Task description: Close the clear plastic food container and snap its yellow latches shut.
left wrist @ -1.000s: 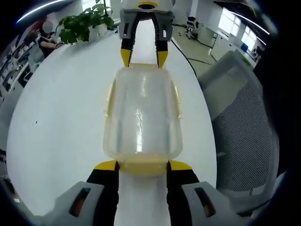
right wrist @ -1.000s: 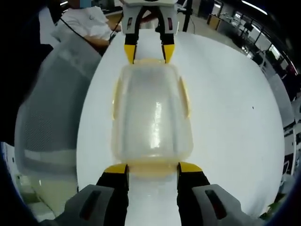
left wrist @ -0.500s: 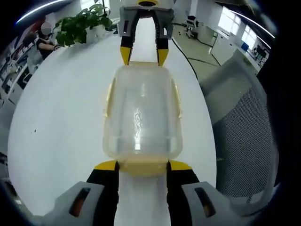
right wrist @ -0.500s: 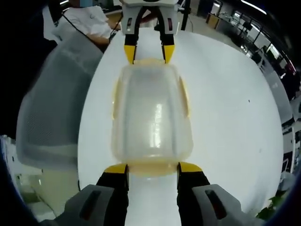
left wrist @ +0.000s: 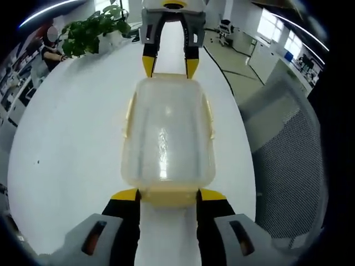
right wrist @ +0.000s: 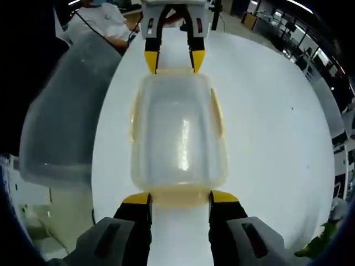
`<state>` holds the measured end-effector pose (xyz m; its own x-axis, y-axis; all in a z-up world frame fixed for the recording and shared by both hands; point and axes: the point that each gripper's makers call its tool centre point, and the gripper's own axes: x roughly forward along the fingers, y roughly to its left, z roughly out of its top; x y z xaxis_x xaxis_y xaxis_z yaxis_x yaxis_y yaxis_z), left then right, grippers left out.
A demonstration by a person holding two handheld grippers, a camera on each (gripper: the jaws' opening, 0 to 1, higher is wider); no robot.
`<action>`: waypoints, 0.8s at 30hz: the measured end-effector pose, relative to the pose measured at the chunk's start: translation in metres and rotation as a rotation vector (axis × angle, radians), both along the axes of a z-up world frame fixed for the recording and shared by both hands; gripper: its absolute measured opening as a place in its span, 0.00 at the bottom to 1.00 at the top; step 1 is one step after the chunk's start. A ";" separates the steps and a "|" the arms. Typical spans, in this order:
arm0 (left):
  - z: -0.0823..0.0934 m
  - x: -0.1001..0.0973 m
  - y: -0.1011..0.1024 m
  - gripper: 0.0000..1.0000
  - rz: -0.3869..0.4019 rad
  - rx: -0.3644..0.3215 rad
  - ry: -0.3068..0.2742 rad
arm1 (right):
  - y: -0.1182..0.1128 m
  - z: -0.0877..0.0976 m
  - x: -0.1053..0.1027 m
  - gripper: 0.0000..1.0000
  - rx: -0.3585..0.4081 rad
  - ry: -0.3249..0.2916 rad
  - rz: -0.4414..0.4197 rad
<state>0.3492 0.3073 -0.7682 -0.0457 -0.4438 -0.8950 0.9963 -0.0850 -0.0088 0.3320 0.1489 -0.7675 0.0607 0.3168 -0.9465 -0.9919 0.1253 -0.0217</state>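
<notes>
My left claw (left wrist: 168, 195) and right claw (right wrist: 180, 198) stand wide open at opposite short ends of the closed container (left wrist: 167, 133) on the table (left wrist: 72, 138), gripping nothing, flanking each end latch (left wrist: 168, 197), apparently to press them shut.

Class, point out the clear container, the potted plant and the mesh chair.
clear container (left wrist: 166, 133), left gripper view, middle of its lid
potted plant (left wrist: 91, 33), left gripper view, its leaves
mesh chair (left wrist: 288, 160), left gripper view, its backrest

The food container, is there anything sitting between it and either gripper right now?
Nothing visible does. The left gripper and right gripper each have their jaws at an end latch of the food container on the white table.
</notes>
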 end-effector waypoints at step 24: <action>-0.009 -0.005 -0.004 0.38 0.022 -0.001 0.019 | -0.005 -0.013 0.000 0.39 -0.013 0.009 0.015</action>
<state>0.3446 0.3038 -0.7777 -0.0529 -0.4454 -0.8938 0.9976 -0.0631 -0.0276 0.3323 0.1441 -0.7806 0.0477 0.3057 -0.9509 -0.9938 0.1102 -0.0145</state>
